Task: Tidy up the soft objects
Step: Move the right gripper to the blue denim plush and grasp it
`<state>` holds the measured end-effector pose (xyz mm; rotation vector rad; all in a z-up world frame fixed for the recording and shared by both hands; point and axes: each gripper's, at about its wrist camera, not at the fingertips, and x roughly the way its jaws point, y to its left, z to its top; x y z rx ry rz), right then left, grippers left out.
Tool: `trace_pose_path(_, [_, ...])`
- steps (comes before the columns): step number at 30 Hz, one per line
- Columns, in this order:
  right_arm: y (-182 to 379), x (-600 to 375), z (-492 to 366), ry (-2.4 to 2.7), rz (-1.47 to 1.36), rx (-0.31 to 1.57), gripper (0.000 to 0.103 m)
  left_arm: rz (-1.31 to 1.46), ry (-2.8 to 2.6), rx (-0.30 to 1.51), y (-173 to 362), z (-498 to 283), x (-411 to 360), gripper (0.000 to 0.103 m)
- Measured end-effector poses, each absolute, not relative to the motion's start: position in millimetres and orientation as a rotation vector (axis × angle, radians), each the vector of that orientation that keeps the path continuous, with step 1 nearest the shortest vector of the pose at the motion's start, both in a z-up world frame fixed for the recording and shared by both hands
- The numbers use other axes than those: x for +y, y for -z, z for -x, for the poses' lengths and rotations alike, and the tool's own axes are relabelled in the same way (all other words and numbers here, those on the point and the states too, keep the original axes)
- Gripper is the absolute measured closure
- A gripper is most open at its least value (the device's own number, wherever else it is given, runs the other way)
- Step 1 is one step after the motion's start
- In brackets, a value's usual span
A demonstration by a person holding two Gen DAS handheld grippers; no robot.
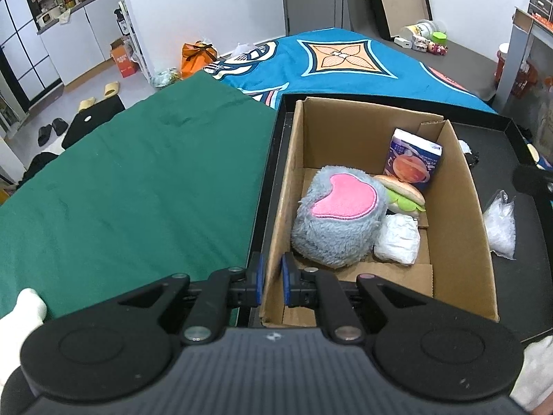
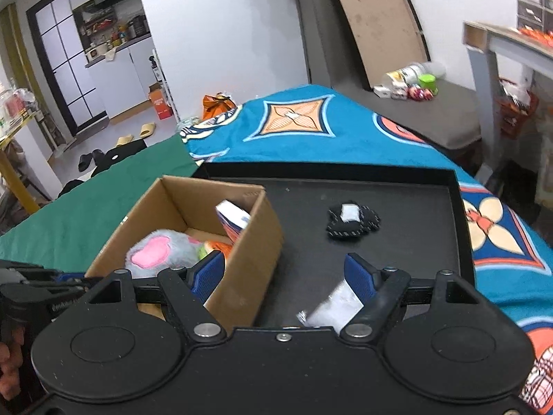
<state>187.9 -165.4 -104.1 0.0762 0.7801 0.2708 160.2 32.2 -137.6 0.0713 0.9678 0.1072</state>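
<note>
Blue-padded fingers of the left gripper (image 1: pixel 272 276) are pinched on the near wall of the cardboard box (image 1: pixel 459 186), steadying it. Inside lie 4 items: grey plush (image 1: pixel 337 216), burger toy (image 1: pixel 402 192), tissue pack (image 1: pixel 414 159), white bundle (image 1: pixel 397 238). Right gripper (image 2: pixel 285 271) fingers stand apart, empty, above the black tray (image 2: pixel 397 207); clear bag (image 2: pixel 331 306) and black pouch (image 2: pixel 352 221) remain outside.
</note>
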Motion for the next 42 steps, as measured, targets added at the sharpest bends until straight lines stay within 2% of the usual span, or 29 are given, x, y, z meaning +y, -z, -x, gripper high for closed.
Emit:
trace_pose_path(6, [121.8,-182.4,-177.0,-0.263,-0.122,0.831,0.028,-0.127,-0.138,0.964,136.7,-161.7,24.6,0.087])
trace_pose_path(8, [129.9,-185.9,-172.9,-0.267,-0.131,0.851,0.028,-0.139,-0.149,0.967,136.8,-163.2,22.7,0.081])
trace_pose_path(13, [145.9,-190.2,-168.0,-0.292,-0.138,0.893,0.028,-0.174,-0.165,0.948,134.6,-161.9,16.2,0.052])
trace_pose_path(15, [150.4,-192.2,-167.1,-0.302,-0.145,0.91,0.028,-0.192,-0.172,0.943,134.2,-161.5,13.2,0.049])
trace_pose_path(21, [163.5,-193.5,-163.4,-0.35,-0.158,0.96,0.031,-0.221,-0.193,0.941,133.6,-163.8,8.0,0.046])
trace_pose_path(30, [177.7,-180.3,-159.9,-0.428,-0.144,1.021,0.044,-0.266,-0.215,0.944,135.3,-165.6,0.8,0.042])
trace_pose_path(33, [182.7,-171.2,-156.7,-0.444,-0.098,1.036,0.053,-0.282,-0.216,0.944,135.9,-166.6,-2.1,0.038])
trace_pose_path(35, [188.4,-166.7,-155.5,-0.446,-0.072,1.059,0.069,-0.291,-0.215,0.945,136.2,-166.5,-3.3,0.037])
trace_pose_path(38, [191.5,-163.4,-153.6,-0.456,-0.053,1.058,0.076,-0.3,-0.221,0.946,136.8,-166.0,-4.1,0.037])
trace_pose_path(42, [187.1,-171.8,-154.5,-0.412,-0.041,1.045,0.078,-0.305,-0.224,0.941,136.0,-164.7,-4.8,0.037])
